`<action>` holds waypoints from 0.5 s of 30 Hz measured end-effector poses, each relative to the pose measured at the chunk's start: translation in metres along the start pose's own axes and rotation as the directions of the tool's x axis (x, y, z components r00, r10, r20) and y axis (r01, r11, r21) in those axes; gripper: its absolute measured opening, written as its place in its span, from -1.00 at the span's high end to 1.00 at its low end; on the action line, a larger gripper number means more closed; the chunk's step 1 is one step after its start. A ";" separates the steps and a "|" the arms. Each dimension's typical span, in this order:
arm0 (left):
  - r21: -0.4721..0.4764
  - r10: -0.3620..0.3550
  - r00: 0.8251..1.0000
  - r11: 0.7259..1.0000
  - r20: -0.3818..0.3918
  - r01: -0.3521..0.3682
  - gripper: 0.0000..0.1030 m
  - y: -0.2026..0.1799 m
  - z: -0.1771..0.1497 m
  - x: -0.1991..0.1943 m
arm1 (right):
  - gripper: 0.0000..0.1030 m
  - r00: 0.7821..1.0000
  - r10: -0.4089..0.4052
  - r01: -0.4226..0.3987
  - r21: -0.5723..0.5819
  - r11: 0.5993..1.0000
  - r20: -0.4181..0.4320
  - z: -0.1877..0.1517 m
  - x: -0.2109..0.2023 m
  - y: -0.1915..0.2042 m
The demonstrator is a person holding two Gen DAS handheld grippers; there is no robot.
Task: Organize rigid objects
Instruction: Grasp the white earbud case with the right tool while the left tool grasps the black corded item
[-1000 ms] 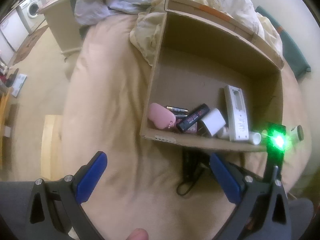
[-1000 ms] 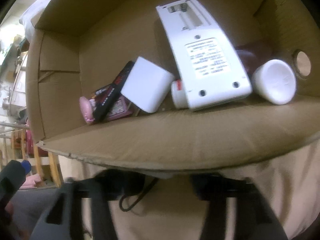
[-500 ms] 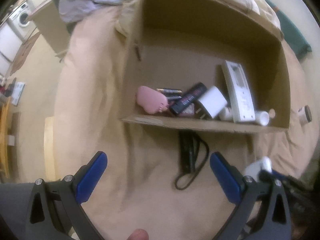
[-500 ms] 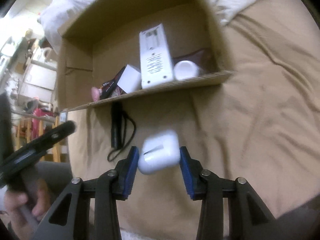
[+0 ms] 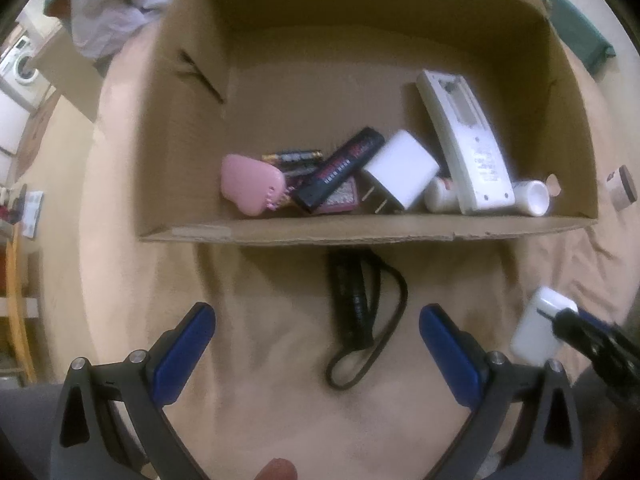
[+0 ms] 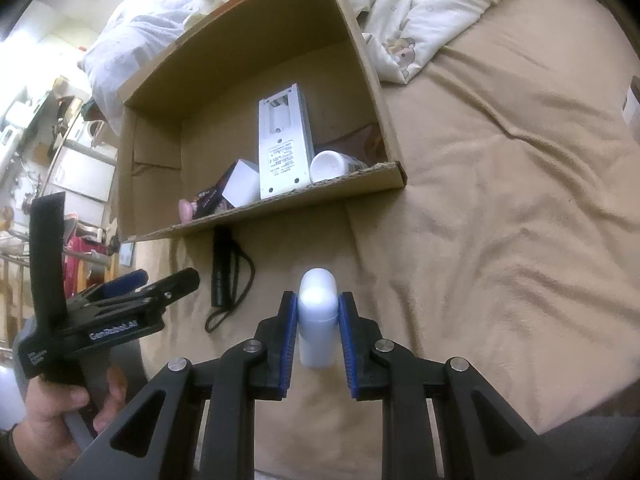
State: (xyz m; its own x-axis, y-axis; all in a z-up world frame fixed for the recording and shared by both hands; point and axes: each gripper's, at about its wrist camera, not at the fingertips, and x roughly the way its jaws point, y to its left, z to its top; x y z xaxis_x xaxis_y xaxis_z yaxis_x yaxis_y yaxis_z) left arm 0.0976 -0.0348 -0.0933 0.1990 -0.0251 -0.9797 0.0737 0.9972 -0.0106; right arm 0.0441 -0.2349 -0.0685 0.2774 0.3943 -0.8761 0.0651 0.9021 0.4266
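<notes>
A black flashlight [image 5: 352, 304] with a wrist loop lies on the beige bedsheet just in front of the open cardboard box [image 5: 360, 233]. My left gripper [image 5: 316, 316] hangs over it, wide open and closing slightly, the flashlight below and between its blue fingers without touching them. The box holds a pink case [image 5: 248, 184], a black tube [image 5: 340, 168], a white charger [image 5: 402, 174], a white remote [image 5: 468, 148] and a white bottle [image 5: 532, 198]. My right gripper [image 6: 318, 300] is shut on a white earbud case [image 6: 317, 320], held above the sheet right of the flashlight [image 6: 222, 268].
A small brown-lidded jar [image 5: 622, 188] sits on the sheet right of the box. A cream printed blanket [image 6: 420, 4] and a white pillow [image 6: 132, 40] lie behind the box. The bed's left edge drops to the floor and furniture. A person's hand [image 6: 60, 408] holds the left gripper.
The left gripper came down closer to the flashlight and box. The right gripper backed away from the box, and its jaws closed on the white earbud case.
</notes>
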 end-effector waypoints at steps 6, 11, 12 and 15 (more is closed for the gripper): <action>0.012 -0.028 0.995 1.000 -0.091 0.029 -0.49 -0.018 0.001 0.036 | 0.56 1.000 -0.003 0.003 -0.024 1.000 0.024 0.001 -0.009 0.001; 0.035 -0.015 0.996 0.999 -0.088 0.018 -0.40 -0.030 0.003 0.047 | 0.56 0.999 -0.001 0.002 -0.024 1.000 0.035 0.003 -0.011 0.000; 0.040 -0.008 0.997 0.999 -0.080 0.011 -0.33 -0.033 0.003 0.048 | 0.56 0.999 0.001 -0.001 -0.023 1.000 0.035 0.003 -0.010 0.001; 0.064 -0.001 0.998 0.998 -0.070 0.006 0.09 -0.037 0.004 0.046 | 0.56 0.999 0.001 0.000 -0.030 1.000 0.037 0.004 -0.010 0.002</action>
State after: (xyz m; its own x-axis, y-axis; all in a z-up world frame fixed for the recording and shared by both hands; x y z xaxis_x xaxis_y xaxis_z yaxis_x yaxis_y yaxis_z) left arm 0.1082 -0.0728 -0.1374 0.1304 -0.0213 -0.9912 0.1374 0.9905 -0.0032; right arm 0.0453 -0.2380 -0.0580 0.3132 0.3888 -0.8665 0.0366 0.9068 0.4201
